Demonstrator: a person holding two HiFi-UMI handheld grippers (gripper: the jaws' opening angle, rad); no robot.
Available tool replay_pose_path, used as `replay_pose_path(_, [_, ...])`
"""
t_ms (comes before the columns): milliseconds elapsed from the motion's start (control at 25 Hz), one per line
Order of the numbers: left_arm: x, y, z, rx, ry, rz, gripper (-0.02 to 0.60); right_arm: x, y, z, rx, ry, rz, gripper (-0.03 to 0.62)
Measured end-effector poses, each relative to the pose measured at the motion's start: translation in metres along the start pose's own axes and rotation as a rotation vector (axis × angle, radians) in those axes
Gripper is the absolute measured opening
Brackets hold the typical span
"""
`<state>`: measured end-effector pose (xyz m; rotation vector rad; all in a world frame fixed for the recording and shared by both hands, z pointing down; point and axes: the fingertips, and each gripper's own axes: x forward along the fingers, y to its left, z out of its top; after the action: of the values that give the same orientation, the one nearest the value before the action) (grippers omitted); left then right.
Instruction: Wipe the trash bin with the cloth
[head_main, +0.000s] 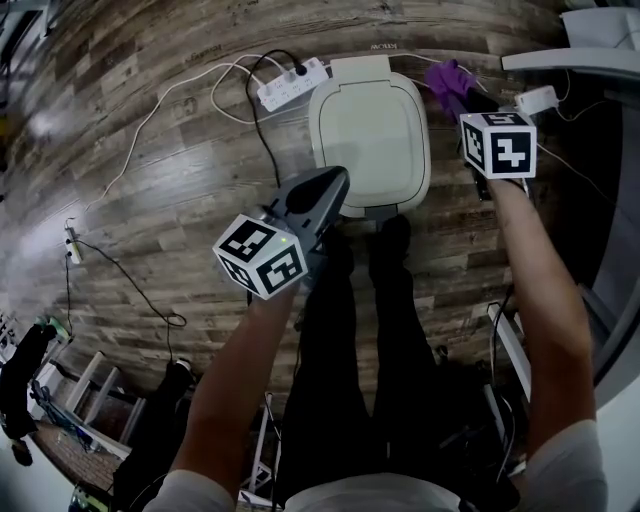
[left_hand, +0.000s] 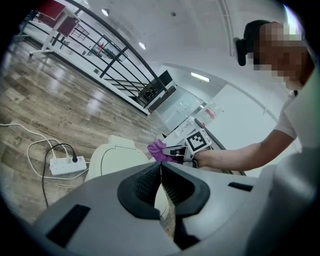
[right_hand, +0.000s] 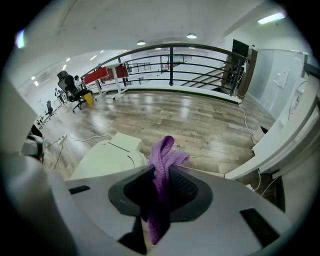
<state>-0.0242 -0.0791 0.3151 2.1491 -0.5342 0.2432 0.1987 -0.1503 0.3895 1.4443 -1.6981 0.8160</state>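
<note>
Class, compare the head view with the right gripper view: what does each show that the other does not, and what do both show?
Only the head view shows the left gripper and the person's legs. Only the right gripper view shows the black railing, the office chairs, and the jaws closed on the purple cloth. Both show the right gripper, the purple cloth, the pale trash bin and the wooden floor.

R gripper jaws clamped on purple cloth; one end sticks up past the tips, the rest hangs below. Cream bin, lid down, just beyond to the L. Wood floor, black railing at back.
</note>
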Motion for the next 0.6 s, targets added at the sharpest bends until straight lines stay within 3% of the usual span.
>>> replay_pose_path(240, [-0.005, -0.002, -0.005, -0.018, -0.011, 0.007, 0.005, -0.01, 0.062, 0.029, 0.052, -0.097, 0.141, 0.089])
replay_pose_path(600, [-0.029, 0.006, -0.013, -0.045, -0.015, 0.028, 0.005, 0.0, 0.187, 0.051, 0.035, -0.103, 0.338, 0.09])
